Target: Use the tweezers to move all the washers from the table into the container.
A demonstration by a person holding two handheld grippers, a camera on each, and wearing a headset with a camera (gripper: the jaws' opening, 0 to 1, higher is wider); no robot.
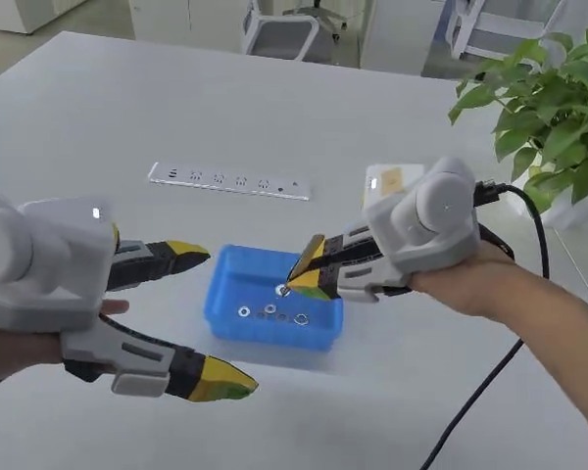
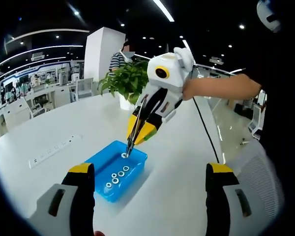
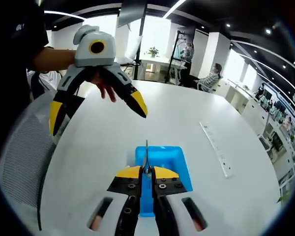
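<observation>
1. The blue container (image 1: 237, 276) is sitting mid-bench (image 1: 127, 117), well away from every bench edge, with bare surface lying open on all sides.
2. The right tool (image 3: 147, 170) is pressing together on the tweezers (image 1: 292, 277), which are pointing down into the container's far right part.
3. Three washers (image 1: 269, 310) are lying in a row on the container floor; a fourth is showing right at the tweezers' tip, and I cannot tell whether it is being pinched or is lying loose.
4. The left tool (image 1: 231, 323) is hovering with its jaws wide apart and holding nothing, just beside the container's left wall.
5. A white power strip (image 1: 227, 181) is lying beyond the container, well apart from it; any print on it is too small to read.
6. A potted plant (image 1: 549, 108) is standing near the far right edge, and a black cable (image 1: 490, 377) is trailing across the bench on the right.
</observation>
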